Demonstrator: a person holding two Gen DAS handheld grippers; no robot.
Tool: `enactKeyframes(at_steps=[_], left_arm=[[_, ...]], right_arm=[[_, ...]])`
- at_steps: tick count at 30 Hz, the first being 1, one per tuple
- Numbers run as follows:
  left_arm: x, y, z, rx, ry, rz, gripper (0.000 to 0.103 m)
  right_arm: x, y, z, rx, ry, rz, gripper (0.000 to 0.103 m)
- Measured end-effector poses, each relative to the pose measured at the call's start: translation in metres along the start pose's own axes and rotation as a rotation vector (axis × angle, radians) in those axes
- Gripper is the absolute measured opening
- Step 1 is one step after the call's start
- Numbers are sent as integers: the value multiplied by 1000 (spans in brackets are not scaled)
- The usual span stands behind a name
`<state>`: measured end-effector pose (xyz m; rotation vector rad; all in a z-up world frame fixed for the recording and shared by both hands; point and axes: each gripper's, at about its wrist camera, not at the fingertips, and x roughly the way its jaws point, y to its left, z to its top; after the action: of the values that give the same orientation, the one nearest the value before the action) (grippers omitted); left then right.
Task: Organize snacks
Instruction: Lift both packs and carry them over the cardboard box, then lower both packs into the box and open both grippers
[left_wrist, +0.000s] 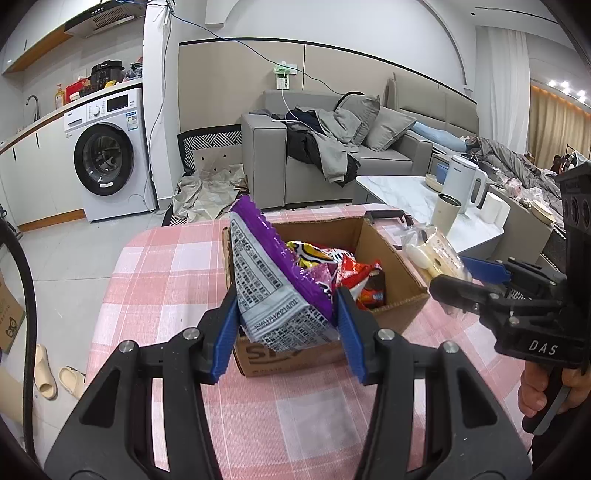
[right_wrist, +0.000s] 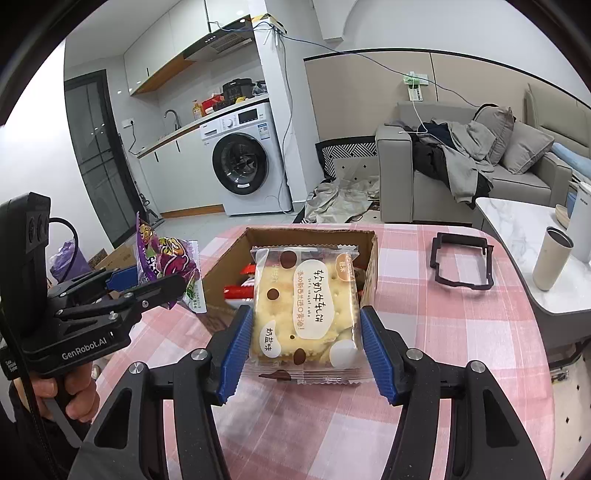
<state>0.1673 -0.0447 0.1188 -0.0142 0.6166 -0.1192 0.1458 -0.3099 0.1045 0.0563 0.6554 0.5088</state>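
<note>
Over the pink checked tablecloth (left_wrist: 177, 258), the left gripper (left_wrist: 286, 325) clamped a purple snack bag (left_wrist: 266, 266) above the open cardboard box (left_wrist: 391, 258), which held other packets. The right gripper (right_wrist: 304, 347) clenched a clear-wrapped nougat cracker pack (right_wrist: 306, 306) just short of the box. Beyond stood a washing machine (left_wrist: 107, 155), grey sofa (left_wrist: 388, 158) and marble coffee table (right_wrist: 517, 229).

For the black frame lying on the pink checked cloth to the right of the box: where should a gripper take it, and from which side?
Grip one straight side bar of the black frame, coming from above. It lies flat on the tablecloth with an open middle, so one finger can drop inside and one outside. Both grippers are now full.
</note>
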Motion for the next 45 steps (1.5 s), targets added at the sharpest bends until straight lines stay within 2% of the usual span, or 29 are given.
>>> enactKeyframes(at_steps=[12, 30, 45], left_arm=[[40, 10, 24, 6, 11, 7, 47], [90, 21, 44, 3, 19, 19, 47], [139, 33, 35, -1, 67, 25, 47]], right_arm=[[24, -8, 26, 16, -3, 15, 59], [56, -20, 38, 40, 4, 20, 59], [93, -23, 38, 58, 29, 26, 59]])
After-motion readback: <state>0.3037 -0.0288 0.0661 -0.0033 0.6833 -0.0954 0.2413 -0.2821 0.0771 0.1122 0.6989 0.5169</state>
